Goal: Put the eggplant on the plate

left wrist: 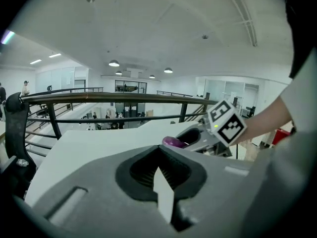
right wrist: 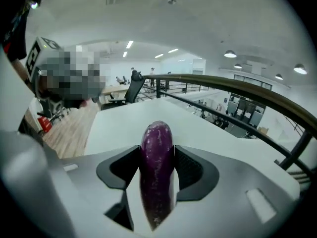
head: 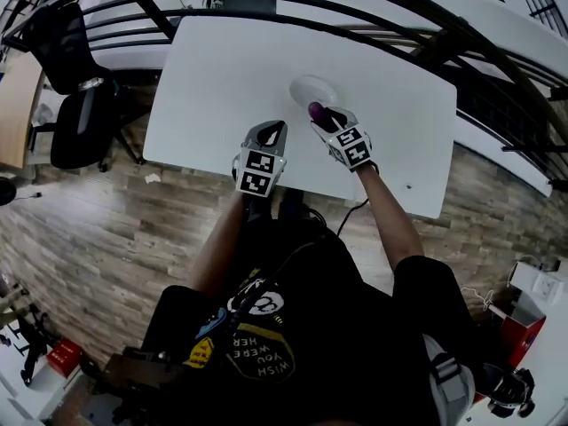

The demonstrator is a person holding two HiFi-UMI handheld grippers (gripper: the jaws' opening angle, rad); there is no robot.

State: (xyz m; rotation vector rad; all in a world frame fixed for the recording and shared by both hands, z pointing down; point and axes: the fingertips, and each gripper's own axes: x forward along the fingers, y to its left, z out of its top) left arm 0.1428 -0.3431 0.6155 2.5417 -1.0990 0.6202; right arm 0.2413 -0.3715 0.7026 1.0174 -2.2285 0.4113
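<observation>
Right gripper [head: 321, 119] fingers clamp the eggplant [right wrist: 157, 155] by the plate [head: 307, 87]; left gripper [left wrist: 160, 175] fingers together.

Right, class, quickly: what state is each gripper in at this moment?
Left gripper: closed, holding nothing.
Right gripper: closed on the glossy purple eggplant.

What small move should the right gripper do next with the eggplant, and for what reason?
Probably ease the right gripper a little forward and down, then open. Its jaws are clamped on the eggplant, and in the head view the eggplant's tip reaches only the near edge of the plate. How high it hangs above the plate cannot be told.
</observation>
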